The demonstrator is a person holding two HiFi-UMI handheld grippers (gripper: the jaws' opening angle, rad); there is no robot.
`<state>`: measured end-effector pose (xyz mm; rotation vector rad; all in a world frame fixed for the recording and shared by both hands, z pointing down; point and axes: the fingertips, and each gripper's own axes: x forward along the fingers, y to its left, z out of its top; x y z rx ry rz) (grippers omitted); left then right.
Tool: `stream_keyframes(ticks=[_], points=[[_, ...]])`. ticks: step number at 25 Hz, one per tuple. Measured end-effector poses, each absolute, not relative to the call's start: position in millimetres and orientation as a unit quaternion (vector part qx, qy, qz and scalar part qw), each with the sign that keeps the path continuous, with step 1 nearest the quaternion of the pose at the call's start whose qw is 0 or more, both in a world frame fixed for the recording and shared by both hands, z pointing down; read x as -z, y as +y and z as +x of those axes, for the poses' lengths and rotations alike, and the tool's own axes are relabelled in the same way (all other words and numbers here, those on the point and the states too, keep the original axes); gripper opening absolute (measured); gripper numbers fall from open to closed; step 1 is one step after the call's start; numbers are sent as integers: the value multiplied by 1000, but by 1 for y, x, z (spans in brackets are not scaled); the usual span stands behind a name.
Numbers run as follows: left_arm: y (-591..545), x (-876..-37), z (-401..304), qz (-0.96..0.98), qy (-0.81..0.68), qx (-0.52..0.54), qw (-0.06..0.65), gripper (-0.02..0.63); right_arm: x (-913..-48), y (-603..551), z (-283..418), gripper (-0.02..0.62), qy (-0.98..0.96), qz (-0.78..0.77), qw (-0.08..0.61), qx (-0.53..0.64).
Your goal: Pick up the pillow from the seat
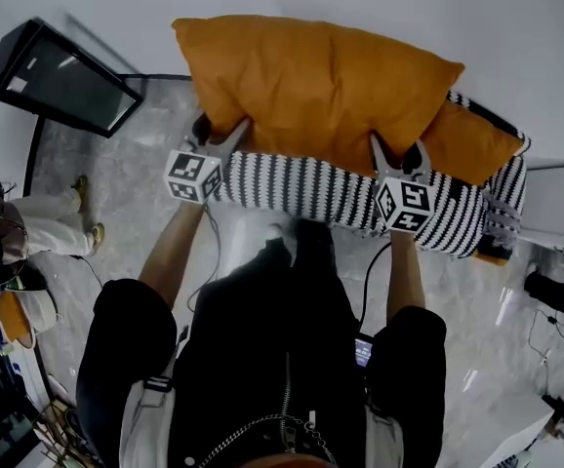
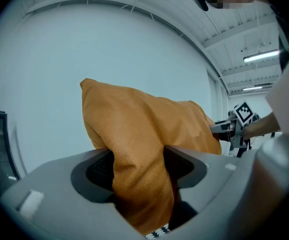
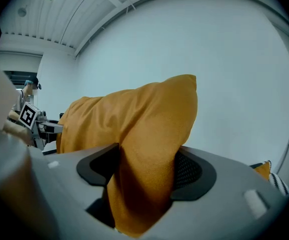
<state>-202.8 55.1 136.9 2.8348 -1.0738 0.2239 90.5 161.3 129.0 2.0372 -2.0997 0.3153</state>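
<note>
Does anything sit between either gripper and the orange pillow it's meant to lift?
Nothing visible does. The left gripper and the right gripper each clamp straight onto the pillow, with its orange fabric bunched between their jaws.

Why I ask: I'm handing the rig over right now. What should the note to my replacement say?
Left gripper: shut on the orange pillow, at its lower left edge.
Right gripper: shut on its lower right edge.
Pillow: held up between both grippers, apparently clear of the striped seat. A second orange pillow lies at the seat's right end.
Done: grasp and lift.
Left: don't loosen either grip; no destination is shown.
</note>
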Motion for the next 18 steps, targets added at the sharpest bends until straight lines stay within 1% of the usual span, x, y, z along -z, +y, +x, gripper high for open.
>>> stream_keyframes(ticks=[7, 18], points=[[71, -126, -212, 936, -343, -64, 43, 304, -119, 179, 76, 286, -700, 701, 108, -86], [75, -122, -225, 936, -344, -60, 43, 304, -115, 180, 63, 281, -699, 702, 110, -82]])
